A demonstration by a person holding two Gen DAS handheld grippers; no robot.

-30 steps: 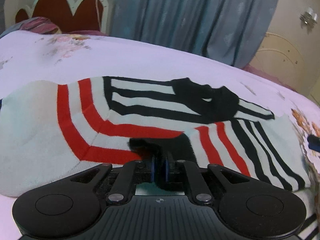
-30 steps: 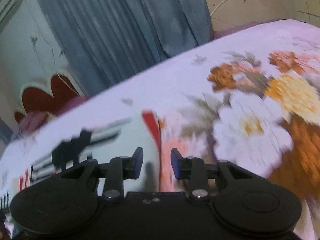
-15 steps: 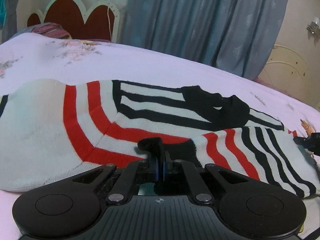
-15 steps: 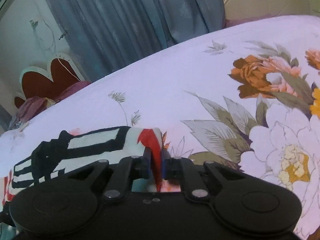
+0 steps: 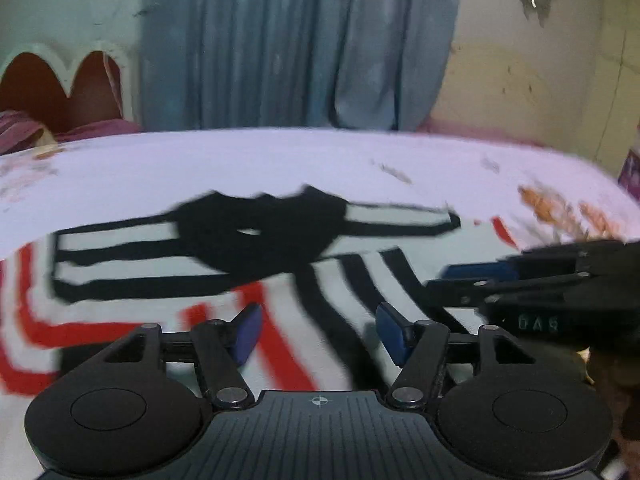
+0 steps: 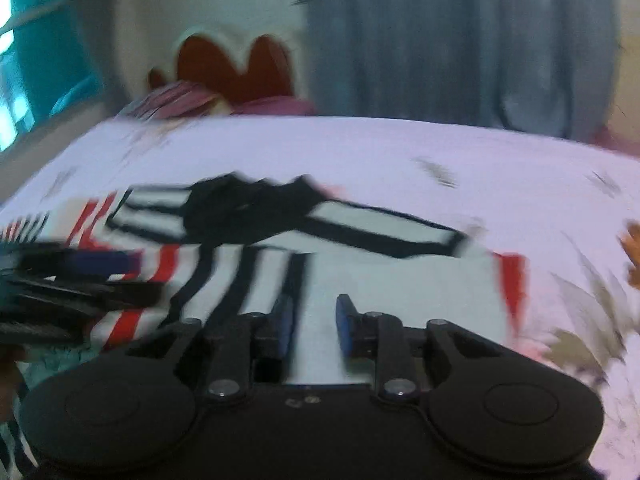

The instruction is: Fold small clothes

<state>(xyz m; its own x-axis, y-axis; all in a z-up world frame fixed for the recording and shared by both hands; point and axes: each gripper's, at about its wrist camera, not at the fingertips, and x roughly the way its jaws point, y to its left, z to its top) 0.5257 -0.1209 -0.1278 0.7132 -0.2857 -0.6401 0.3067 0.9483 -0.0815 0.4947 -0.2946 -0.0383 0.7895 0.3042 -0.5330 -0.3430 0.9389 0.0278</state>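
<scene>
Garment [image 5: 168, 280] flat on bed [image 5: 280, 160]; curtain [image 5: 300, 40] behind

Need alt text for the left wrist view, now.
Open left tongs, nothing between them, jaws opening over a white knit garment with black and red stripes lying on a floral lilac bedsheet. Right tongs enter from the right; blue-grey curtain behind.

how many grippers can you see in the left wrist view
2. The left gripper sits bottom centre, jaws opening with nothing between them, above the striped garment. The right gripper reaches in from the right edge.

Dim, motion-blurred, fisheye-bent edges.
</scene>
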